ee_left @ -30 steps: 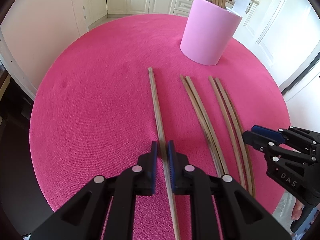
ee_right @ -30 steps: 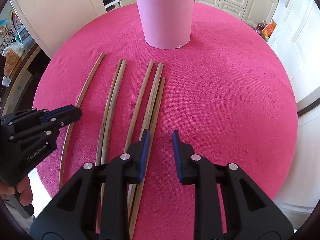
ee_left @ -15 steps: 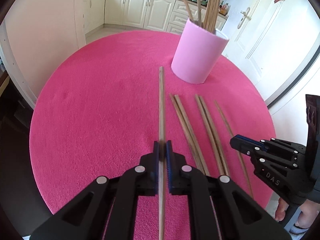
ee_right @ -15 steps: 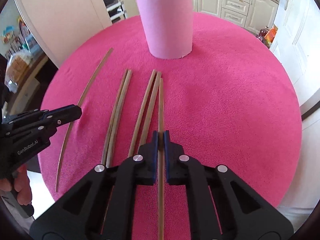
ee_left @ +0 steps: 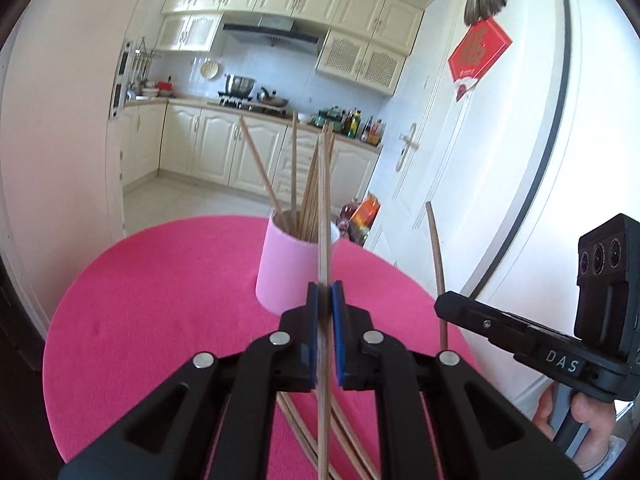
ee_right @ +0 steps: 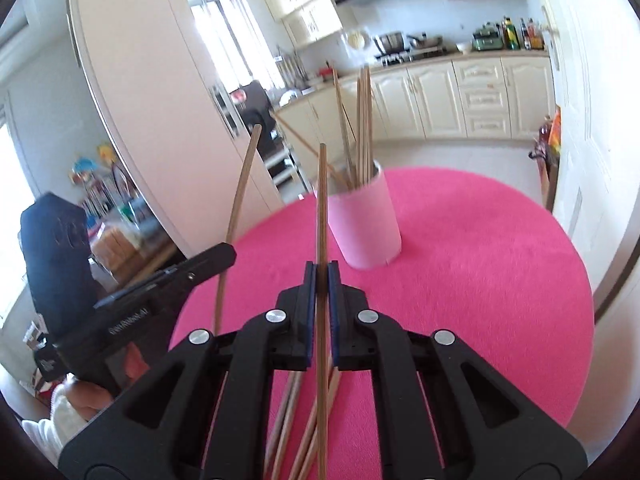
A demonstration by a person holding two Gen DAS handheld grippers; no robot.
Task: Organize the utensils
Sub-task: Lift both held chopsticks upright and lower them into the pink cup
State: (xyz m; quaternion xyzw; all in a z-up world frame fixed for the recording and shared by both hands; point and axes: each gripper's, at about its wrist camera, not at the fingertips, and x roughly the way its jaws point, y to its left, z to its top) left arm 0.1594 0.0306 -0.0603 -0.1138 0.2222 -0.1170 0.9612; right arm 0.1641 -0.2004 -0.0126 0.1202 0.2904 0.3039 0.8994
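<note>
Pink tablecloth (ee_left: 160,300), loose chopsticks (ee_right: 288,412) half-hidden behind black fingers (ee_right: 308,312).

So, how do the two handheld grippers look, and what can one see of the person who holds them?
Both the left gripper and the right gripper are matte black plastic with blue ribbed pads and round silver pivot screws. The left bears the white lettering GenRobot.AI, the right bears DAS and a block with three round lenses. No cables show. A white knitted cuff sits at the left hand.
</note>
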